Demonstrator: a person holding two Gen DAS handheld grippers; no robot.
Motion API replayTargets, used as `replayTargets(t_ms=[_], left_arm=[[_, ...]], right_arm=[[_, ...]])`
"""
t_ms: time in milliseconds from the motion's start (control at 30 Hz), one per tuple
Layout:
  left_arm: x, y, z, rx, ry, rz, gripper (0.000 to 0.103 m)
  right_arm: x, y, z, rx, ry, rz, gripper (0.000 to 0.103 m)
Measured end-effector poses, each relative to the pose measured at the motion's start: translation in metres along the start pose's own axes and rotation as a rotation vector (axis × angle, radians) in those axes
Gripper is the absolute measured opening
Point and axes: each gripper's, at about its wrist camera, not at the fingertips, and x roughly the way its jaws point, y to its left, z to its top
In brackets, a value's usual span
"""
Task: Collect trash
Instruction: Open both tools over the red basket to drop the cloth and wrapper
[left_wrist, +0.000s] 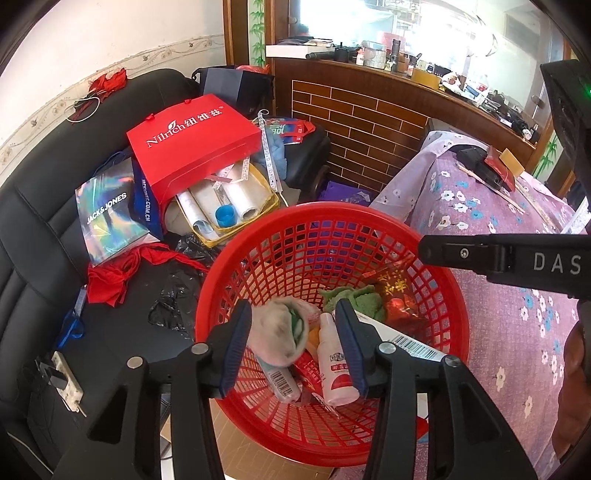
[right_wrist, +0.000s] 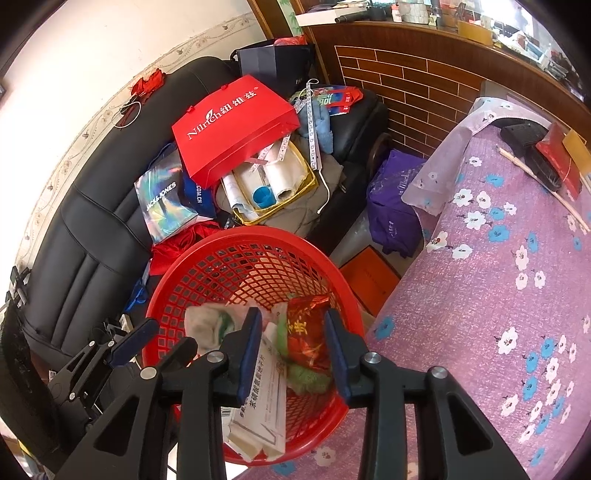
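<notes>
Left wrist: left gripper (left_wrist: 293, 345) jaws apart over round red plastic lattice basket (left_wrist: 456, 295), crumpled white cloth wad (left_wrist: 275, 332) between (blurred); right gripper (right_wrist: 293, 349) jaws apart, empty.

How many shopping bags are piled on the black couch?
3 I can count for sure: the big red Nilrich paper bag on top, the shiny silver Jack & Jones bag lower left, and a dark navy bag behind. More may hide underneath.

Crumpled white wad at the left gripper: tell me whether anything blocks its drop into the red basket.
Nothing visible does. The wad hangs between the left gripper's parted fingers above the red basket's open mouth, likely landing on the spray bottle inside.
</notes>
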Motion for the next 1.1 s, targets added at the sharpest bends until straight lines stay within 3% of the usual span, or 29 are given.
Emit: replayTargets(t_ms=[133, 300, 367, 533, 800, 900, 1100], left_arm=[[-0.001, 0.000, -0.001, -0.005, -0.002, 0.010, 0.056], [-0.004, 0.002, -0.003, -0.014, -0.017, 0.039, 0.077], [-0.005, 0.003, -0.003, -0.020, -0.018, 0.046, 0.081], [-0.006, 0.009, -0.004, -0.037, -0.017, 0.078, 0.087], [-0.013, 0.015, -0.008, -0.063, -0.061, 0.178, 0.095], [-0.017, 0.018, -0.009, -0.087, -0.082, 0.219, 0.098], [-0.018, 0.027, -0.012, -0.132, -0.068, 0.247, 0.098]], right_arm=[[-0.004, -0.001, 0.000, 0.001, -0.008, -0.008, 0.045], [-0.009, -0.001, -0.001, -0.004, -0.019, -0.026, 0.056], [-0.012, -0.002, -0.001, -0.007, -0.027, -0.038, 0.062], [-0.020, -0.003, -0.002, -0.016, -0.052, -0.080, 0.075], [-0.025, -0.006, -0.007, -0.029, -0.065, -0.147, 0.084], [-0.025, -0.005, -0.010, -0.044, -0.064, -0.174, 0.091], [-0.029, -0.003, -0.017, -0.068, -0.064, -0.195, 0.093]])
